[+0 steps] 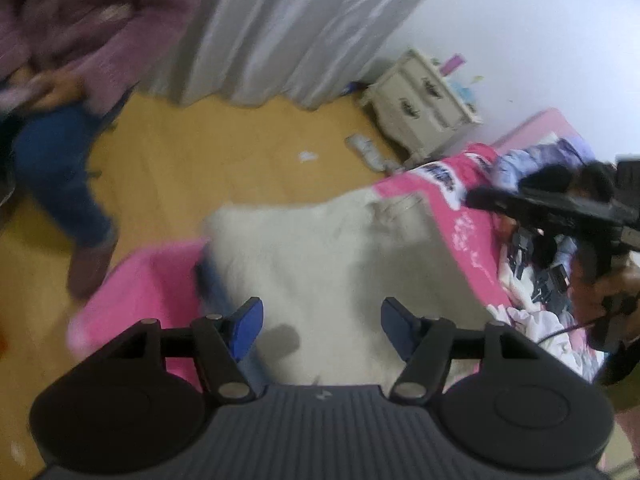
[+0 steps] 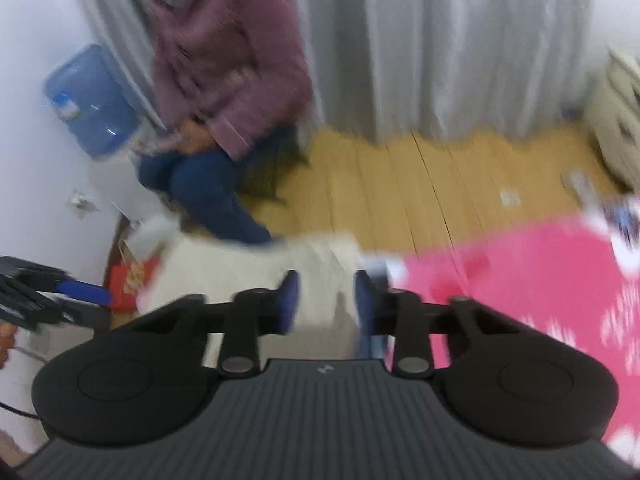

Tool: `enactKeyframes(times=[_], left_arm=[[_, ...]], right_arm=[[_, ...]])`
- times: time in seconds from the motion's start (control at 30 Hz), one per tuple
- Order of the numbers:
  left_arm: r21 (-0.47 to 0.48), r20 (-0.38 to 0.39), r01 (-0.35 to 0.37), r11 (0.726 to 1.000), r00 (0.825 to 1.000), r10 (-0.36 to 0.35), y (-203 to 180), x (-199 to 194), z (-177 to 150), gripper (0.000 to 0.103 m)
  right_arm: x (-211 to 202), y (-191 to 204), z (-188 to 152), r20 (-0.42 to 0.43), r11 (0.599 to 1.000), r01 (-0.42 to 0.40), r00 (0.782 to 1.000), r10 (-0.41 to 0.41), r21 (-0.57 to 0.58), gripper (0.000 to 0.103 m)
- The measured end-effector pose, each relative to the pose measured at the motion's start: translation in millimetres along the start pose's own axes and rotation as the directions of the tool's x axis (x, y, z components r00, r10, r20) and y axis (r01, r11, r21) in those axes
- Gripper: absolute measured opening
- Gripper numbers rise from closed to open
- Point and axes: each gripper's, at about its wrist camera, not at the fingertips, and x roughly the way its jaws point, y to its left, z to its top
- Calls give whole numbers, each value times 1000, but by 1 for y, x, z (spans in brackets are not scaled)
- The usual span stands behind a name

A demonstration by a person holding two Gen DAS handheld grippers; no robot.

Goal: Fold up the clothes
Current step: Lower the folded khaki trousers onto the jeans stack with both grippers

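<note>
- The left tool (image 1: 318, 330) hangs released, its blue-padded jaws spread wide with nothing between them, above a cream-white fleecy garment (image 1: 328, 256) that lies spread on the pink bed cover (image 1: 148, 280).
- The garment sits directly ahead of and below the left tool's fingertips; a strip of dark blue cloth (image 1: 208, 280) shows along the garment's edge, just ahead of the left-hand jaw.
- The right tool (image 2: 326, 300) is also unclenched, though its jaws stand closer together; the same cream-white cloth lies ahead of and under them, and blur hides whether a pad touches it.
- In the left view the right tool comes in from the right side, well apart from the left tool, over the far part of the bed.
- Beyond both tools is yellow wooden floor (image 1: 224, 148), a grey curtain (image 1: 288, 24), a cream nightstand (image 1: 424, 104) and a seated person in a mauve jacket (image 2: 228, 56).
- Judged from this, the step in hand is the approach before a grasp: the garment looks flat or partly folded, with neither tool holding it.
- The next move likely calls for lowering each tool to an edge or corner, pinching only the top layer, then lifting both sides evenly so the fold lands square.
</note>
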Motion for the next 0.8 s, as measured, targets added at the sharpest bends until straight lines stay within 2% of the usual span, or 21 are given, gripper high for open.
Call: enactKeyframes(times=[0.07,0.13,0.2,0.23,0.3,0.37,0.47,0.53,0.57,0.63,0.7,0.73,0.8], left_arm=[[29,-21,-17,999,1000,18,-1,30,2,65],[53,-46,-52,997,997,55,6,57,-6,57],[80,-43,-68,995,997,71,6,65,-10,58],[87,-54,-70,994,996,75,3,62,-7,60],[101,-74,-76,992,994,83,-4,57,-1,61],[137,-79,-72,988,993,83,-13,43,0,60],[243,-74,-17,970,997,36,-31,18,-10,63],[331,-122,19,944,992,23,-46,15,-30,63],[366,-159,33,930,987,28,-51,20,-42,63],[428,-198,15,904,977,77,-57,36,-65,65],[449,-204,4,894,974,98,-59,51,-79,66],[455,-207,0,890,973,106,-60,56,-83,66],[478,-198,-12,878,973,121,-68,52,-80,64]], right_arm=[[27,16,4,-1,998,-11,1000,11,-69,20],[74,15,-10,-68,992,56,996,-64,-114,19],[118,3,-34,-123,989,97,986,-111,-113,18],[126,2,-38,-117,989,106,986,-118,-107,18],[121,11,-34,-104,980,129,984,-145,-152,18],[101,14,-26,-80,983,129,987,-141,-132,17],[34,12,-23,6,990,128,992,-127,-60,18],[-10,18,-32,27,994,91,996,-89,-57,18],[-21,21,-40,7,997,60,998,-59,-57,18],[-20,33,-61,-81,998,0,997,-5,-62,16],[9,43,-94,-202,989,41,977,-70,-145,16],[23,48,-110,-222,977,76,968,-121,-201,16],[35,48,-125,-216,972,122,962,-165,-199,16]])
